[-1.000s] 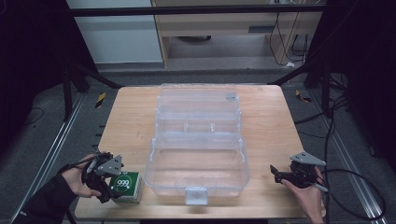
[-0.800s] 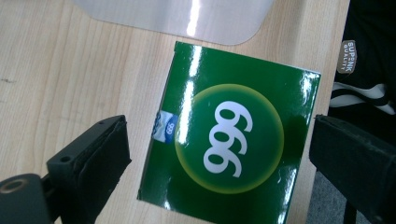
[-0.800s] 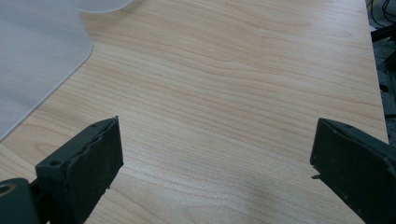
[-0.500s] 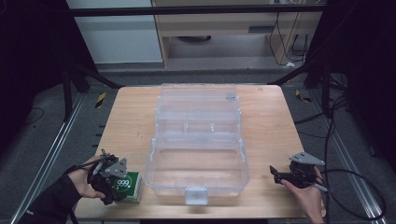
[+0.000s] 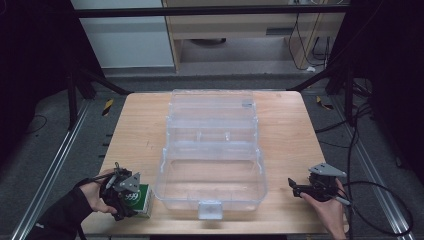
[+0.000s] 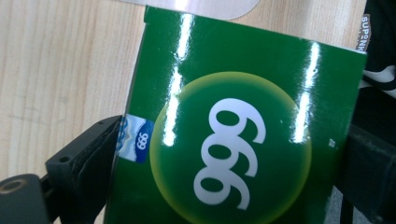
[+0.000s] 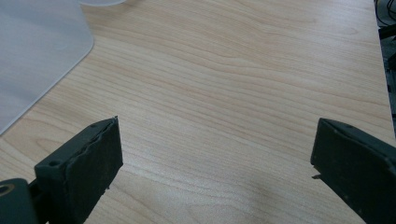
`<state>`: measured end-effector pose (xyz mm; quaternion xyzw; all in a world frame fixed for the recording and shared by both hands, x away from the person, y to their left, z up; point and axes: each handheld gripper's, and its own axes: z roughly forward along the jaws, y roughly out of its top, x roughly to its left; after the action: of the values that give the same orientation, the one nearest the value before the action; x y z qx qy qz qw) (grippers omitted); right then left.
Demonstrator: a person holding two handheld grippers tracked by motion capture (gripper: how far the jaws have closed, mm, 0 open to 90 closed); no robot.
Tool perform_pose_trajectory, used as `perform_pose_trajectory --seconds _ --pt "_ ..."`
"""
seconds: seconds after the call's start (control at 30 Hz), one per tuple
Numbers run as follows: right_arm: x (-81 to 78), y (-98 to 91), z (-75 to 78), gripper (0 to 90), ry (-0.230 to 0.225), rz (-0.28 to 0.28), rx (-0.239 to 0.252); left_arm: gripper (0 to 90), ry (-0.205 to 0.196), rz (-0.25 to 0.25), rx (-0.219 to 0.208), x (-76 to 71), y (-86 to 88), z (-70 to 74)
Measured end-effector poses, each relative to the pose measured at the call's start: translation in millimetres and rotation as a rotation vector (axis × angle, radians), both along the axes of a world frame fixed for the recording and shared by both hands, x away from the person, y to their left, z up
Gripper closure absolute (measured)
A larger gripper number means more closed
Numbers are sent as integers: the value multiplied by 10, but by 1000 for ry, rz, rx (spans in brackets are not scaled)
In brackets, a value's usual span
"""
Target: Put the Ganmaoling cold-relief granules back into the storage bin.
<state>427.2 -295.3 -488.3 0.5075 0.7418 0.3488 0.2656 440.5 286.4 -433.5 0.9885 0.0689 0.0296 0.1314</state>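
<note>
The left claw has dropped lower over the green box than it was a second ago, and its hand has slid a little nearer the table's front edge. Back then the box's top showed beside the claw; now most of it sits under the grey plate. The box itself has not shifted: it rests on the table, just beside the front left corner of the clear plastic case. I read this as the grasp being settled, with the lift not yet begun.

From above, the left claw is a dark knot over a patch of green, and I cannot tell from there how the jaws stand. The left claw's own camera settles it: the green box, with its white "999" in a yellow-green circle, sits between the two black jaws, one at each side edge. The left jaw seems to touch the box by the small blue label; the right one lies along the far edge. So the claw looks closed around the box, or nearly so.

The right claw rests near the table's front right corner, well apart from the case. Its own camera shows its jaws spread wide over bare wood, a frosted corner of the case at the upper left.
</note>
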Motion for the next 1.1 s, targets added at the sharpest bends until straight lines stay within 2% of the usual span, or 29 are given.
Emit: perform_pose_trajectory --seconds 0.37,0.7,0.83,1.1 --pt "8 -4 -2 27 -2 7 -5 83 9 -8 18 5 -16 -1" --pt "7 -4 -2 27 0 11 -5 134 18 7 31 -13 -2 49" --pt "5 -5 2 27 3 10 -1 137 24 20 28 -20 -8 126" --pt "4 -5 3 27 3 11 0 140 -1 34 3 -43 10 315"
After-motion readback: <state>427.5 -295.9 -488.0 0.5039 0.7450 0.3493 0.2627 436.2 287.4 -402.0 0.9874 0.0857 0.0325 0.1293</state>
